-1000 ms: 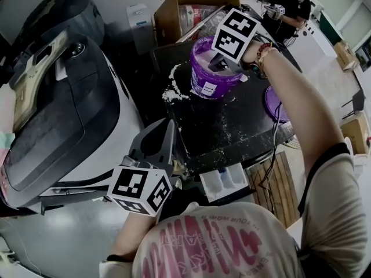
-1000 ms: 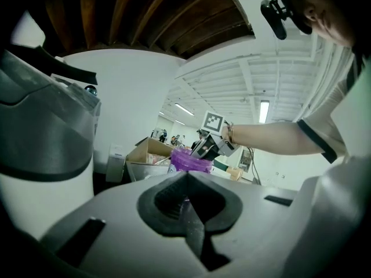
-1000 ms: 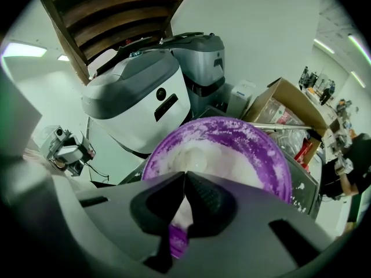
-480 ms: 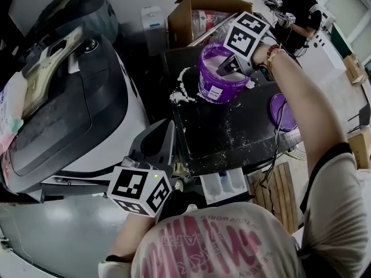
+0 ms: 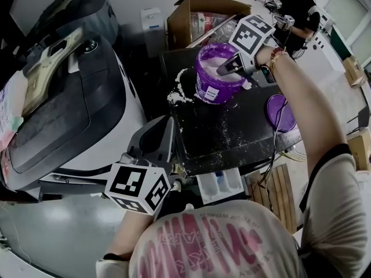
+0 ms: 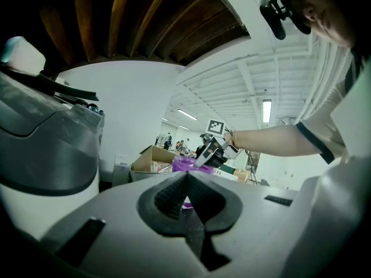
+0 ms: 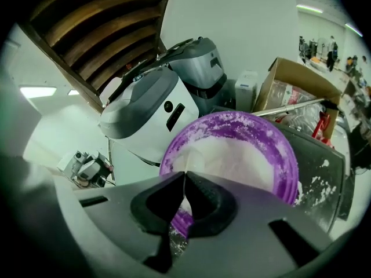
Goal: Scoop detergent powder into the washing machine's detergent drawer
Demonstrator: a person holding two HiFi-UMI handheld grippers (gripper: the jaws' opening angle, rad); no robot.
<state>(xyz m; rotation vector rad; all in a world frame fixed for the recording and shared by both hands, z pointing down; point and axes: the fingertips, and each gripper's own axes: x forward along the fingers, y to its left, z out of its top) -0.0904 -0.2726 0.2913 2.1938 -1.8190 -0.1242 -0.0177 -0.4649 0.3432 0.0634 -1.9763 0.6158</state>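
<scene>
A purple tub (image 5: 215,80) of white detergent powder stands on the black machine top (image 5: 232,126). My right gripper (image 5: 222,69) reaches over the tub's rim, its tips just above the powder (image 7: 232,155). Its jaws are shut, and I cannot make out a scoop between them. The white detergent drawer (image 5: 220,184) is pulled out below the top's front edge. My left gripper (image 5: 168,123) hangs shut and empty left of the drawer. In the left gripper view it (image 6: 186,175) points across at the tub (image 6: 188,164).
Spilled powder (image 5: 177,91) lies left of the tub. A purple lid (image 5: 278,112) rests at the top's right edge. A large white and black appliance (image 5: 69,114) fills the left. A cardboard box (image 5: 197,13) and a person (image 5: 295,10) are behind; a wooden pallet (image 5: 278,184) is lower right.
The right gripper has shifted slightly to the right over the tub and stays shut. The left gripper has hardly moved.
</scene>
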